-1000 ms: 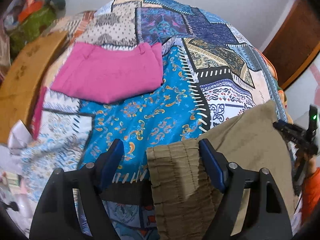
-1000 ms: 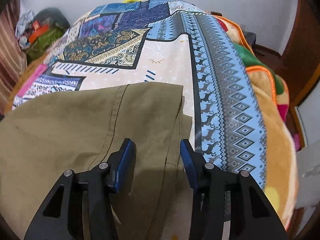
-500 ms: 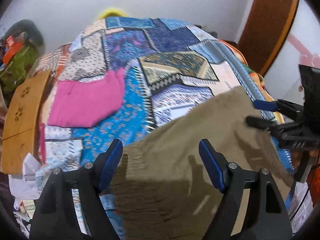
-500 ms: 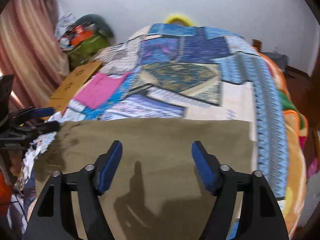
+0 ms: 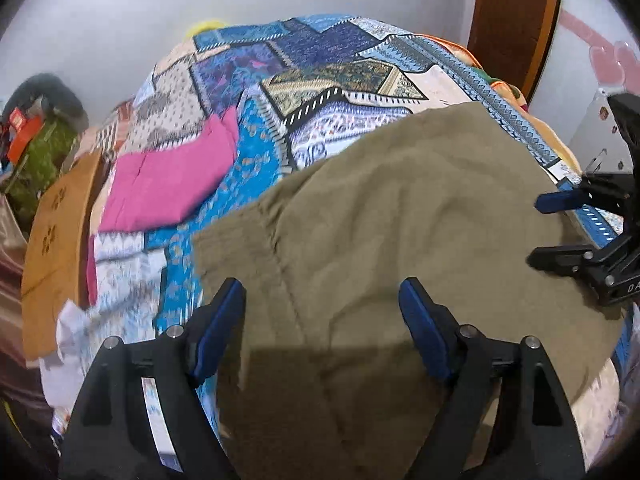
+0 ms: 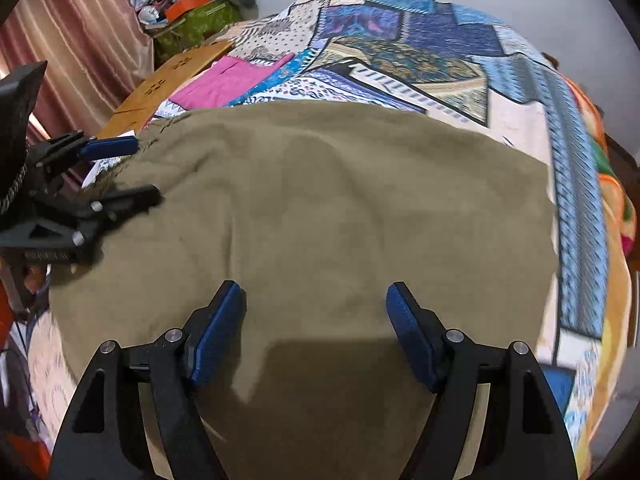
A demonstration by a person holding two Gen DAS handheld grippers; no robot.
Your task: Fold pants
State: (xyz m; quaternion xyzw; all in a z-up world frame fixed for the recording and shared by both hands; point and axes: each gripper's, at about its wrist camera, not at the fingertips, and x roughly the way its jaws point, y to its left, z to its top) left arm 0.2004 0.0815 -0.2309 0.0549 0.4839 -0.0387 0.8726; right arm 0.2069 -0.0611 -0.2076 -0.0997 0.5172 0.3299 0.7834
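Note:
Olive-brown pants (image 5: 400, 220) lie spread flat on the patterned bedspread (image 5: 320, 60), elastic waistband at the left end; they also fill the right wrist view (image 6: 340, 208). My left gripper (image 5: 322, 312) is open and empty, raised above the waist end of the pants. My right gripper (image 6: 316, 312) is open and empty, raised above the other end. Each gripper shows in the other's view: the right one at the right edge (image 5: 560, 232), the left one at the left edge (image 6: 120, 172).
Folded pink pants (image 5: 172, 184) lie on the bed at the far left. A wooden board (image 5: 56, 232) borders the bed's left side, with clutter (image 5: 32, 132) beyond it. A wooden door (image 5: 516, 20) stands at the back right. An orange blanket (image 6: 616, 208) hangs off the right side.
Both grippers have let go of the pants, opened wide and pulled up and back. The pants now lie spread flat on the bed.

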